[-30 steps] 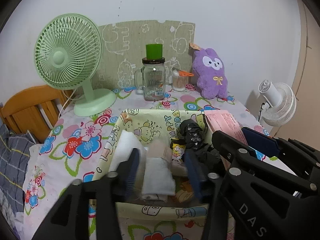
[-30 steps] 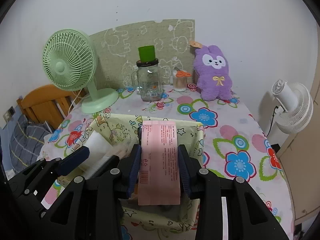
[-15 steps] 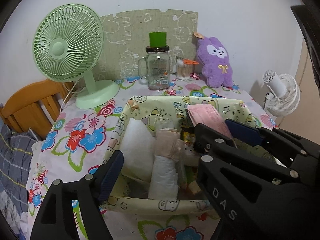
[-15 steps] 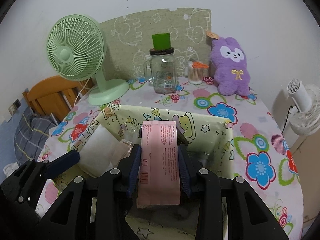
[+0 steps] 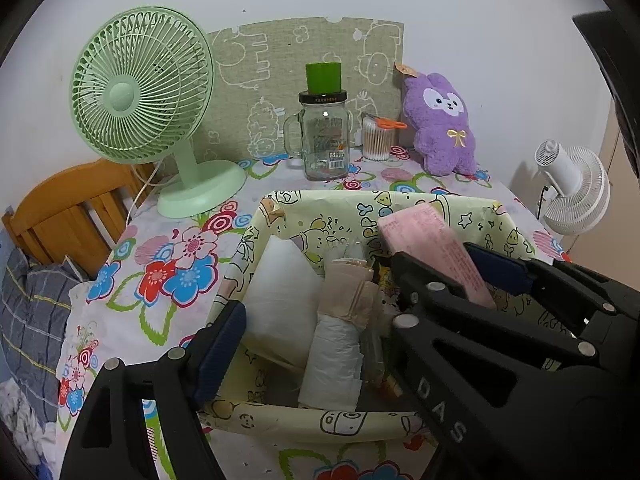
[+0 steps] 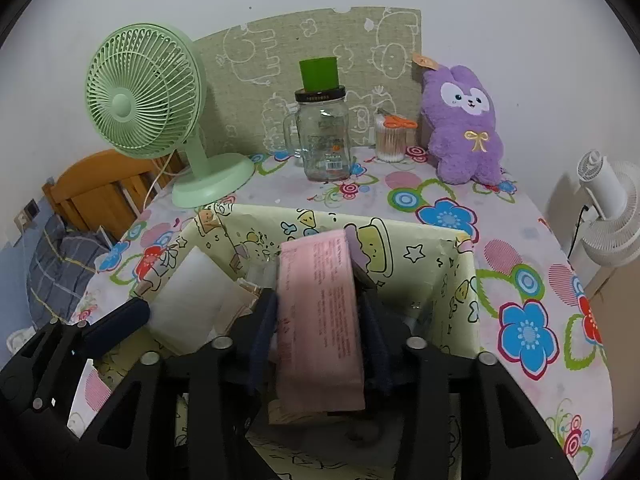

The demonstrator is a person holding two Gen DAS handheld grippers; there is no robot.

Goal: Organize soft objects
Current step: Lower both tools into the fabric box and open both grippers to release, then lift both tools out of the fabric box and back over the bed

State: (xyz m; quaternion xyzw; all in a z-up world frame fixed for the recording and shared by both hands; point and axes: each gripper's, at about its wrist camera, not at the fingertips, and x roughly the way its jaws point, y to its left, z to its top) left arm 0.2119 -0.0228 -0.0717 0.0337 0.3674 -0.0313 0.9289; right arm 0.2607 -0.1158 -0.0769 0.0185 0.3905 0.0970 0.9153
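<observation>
Right wrist view: right gripper (image 6: 318, 332) jaws have just been opening, pads flanking the pink packet (image 6: 320, 320) standing inside the patterned basket (image 6: 460, 280); contact unclear. Left gripper (image 5: 312, 344) is spread wide over the basket, empty.

We see soft, even room light. The wall (image 5: 460, 8) looks a bit grey. The white fan (image 6: 612, 216) throws a faint shadow beside it. Both pictures bend at the edges, with black corners. Things look sharp, with no glare.

Packet (image 6: 320, 312) in the bin (image 6: 456, 280), jar (image 6: 322, 140) behind it.
</observation>
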